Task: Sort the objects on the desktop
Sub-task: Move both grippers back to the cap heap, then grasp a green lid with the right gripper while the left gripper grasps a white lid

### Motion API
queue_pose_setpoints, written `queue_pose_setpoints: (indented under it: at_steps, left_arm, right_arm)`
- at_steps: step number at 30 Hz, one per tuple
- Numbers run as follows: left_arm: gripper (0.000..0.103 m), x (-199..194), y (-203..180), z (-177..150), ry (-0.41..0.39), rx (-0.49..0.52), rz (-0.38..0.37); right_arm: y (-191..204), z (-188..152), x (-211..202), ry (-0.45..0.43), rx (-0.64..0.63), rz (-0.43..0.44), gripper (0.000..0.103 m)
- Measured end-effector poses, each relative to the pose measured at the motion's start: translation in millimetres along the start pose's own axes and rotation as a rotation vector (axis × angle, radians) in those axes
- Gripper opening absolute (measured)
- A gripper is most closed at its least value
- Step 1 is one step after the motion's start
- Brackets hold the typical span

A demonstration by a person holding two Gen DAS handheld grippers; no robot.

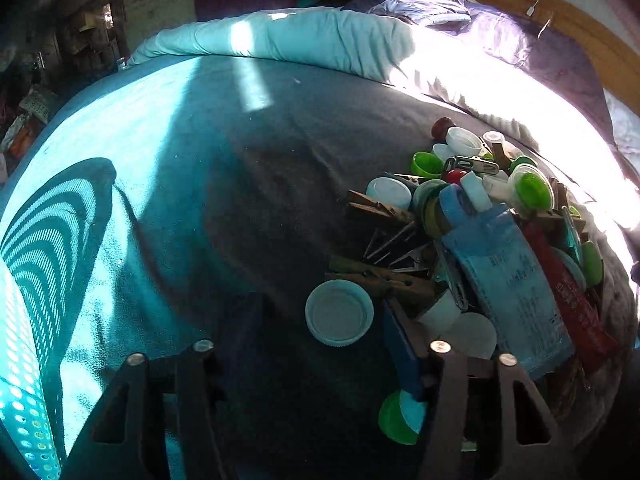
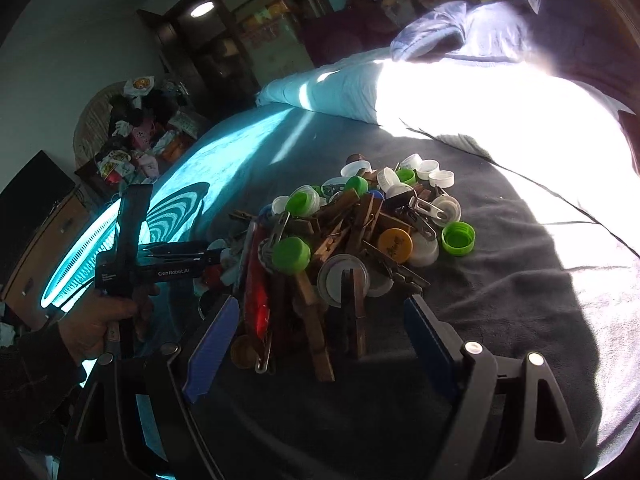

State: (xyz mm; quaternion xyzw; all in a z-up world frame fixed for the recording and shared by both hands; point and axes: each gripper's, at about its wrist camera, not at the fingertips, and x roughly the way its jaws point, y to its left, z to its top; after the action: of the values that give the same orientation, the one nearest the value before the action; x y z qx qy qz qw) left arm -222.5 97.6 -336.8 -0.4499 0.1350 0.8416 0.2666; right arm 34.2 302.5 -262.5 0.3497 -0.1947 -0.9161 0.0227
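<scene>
A pile of bottle caps, wooden clothespins and sachets (image 2: 352,236) lies on a dark blanket (image 2: 500,300). In the left wrist view the pile (image 1: 480,224) is to the right, with a blue sachet (image 1: 508,276), a red sachet (image 1: 568,296) and a pale blue cap (image 1: 339,312) lying apart at its left edge. My left gripper (image 1: 320,344) is open, low over the blanket, the pale cap between its fingers; it also shows in the right wrist view (image 2: 208,256). My right gripper (image 2: 320,320) is open, its blue pads either side of the pile's near clothespins (image 2: 316,320).
A teal perforated basket (image 1: 24,380) stands at the left edge; it also shows in the right wrist view (image 2: 76,260). A folded light-blue quilt (image 1: 280,36) and purple bedding (image 1: 520,40) lie beyond. Strong sunlight washes out the right side. Cluttered furniture stands behind.
</scene>
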Motion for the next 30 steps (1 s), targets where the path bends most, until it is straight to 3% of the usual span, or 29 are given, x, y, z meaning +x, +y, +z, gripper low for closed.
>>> queue_pose_setpoints:
  at_steps: [1, 6, 9, 11, 15, 17, 22, 30]
  left_arm:
    - [0.032, -2.7, 2.0, -1.8, -0.004, -0.017, -0.006]
    - [0.032, -25.3, 5.7, -14.7, -0.046, -0.063, -0.001]
    - [0.032, -34.6, 10.9, -24.1, -0.063, -0.102, -0.009]
    - [0.032, -31.9, 11.6, -28.3, -0.055, -0.11, -0.008]
    - [0.032, -27.7, 11.2, -29.9, -0.053, -0.123, -0.015]
    - [0.032, -26.1, 8.5, -29.0, -0.052, -0.118, -0.015]
    - [0.032, -21.5, 1.5, -29.0, -0.047, -0.103, -0.015]
    - [0.032, -16.4, -2.0, -28.0, -0.04, -0.1, -0.006]
  right_arm:
    - [-0.1, -0.2, 0.1, -0.001, -0.002, 0.002, 0.081]
    - [-5.6, 3.7, -7.4, -0.024, 0.024, 0.028, 0.065]
    - [-20.0, 15.2, -20.2, -0.062, 0.059, 0.033, 0.063]
    - [-35.4, 27.2, -25.1, -0.083, 0.041, -0.039, 0.061]
    - [-79.6, 47.8, -2.8, -0.01, -0.001, -0.157, 0.04]
    - [-95.4, 51.1, 18.9, 0.063, -0.037, -0.181, 0.04]
    - [-103.0, 46.9, 54.4, 0.152, -0.144, -0.187, 0.04]
    - [-97.2, 46.6, 83.3, 0.17, -0.222, -0.189, 0.039]
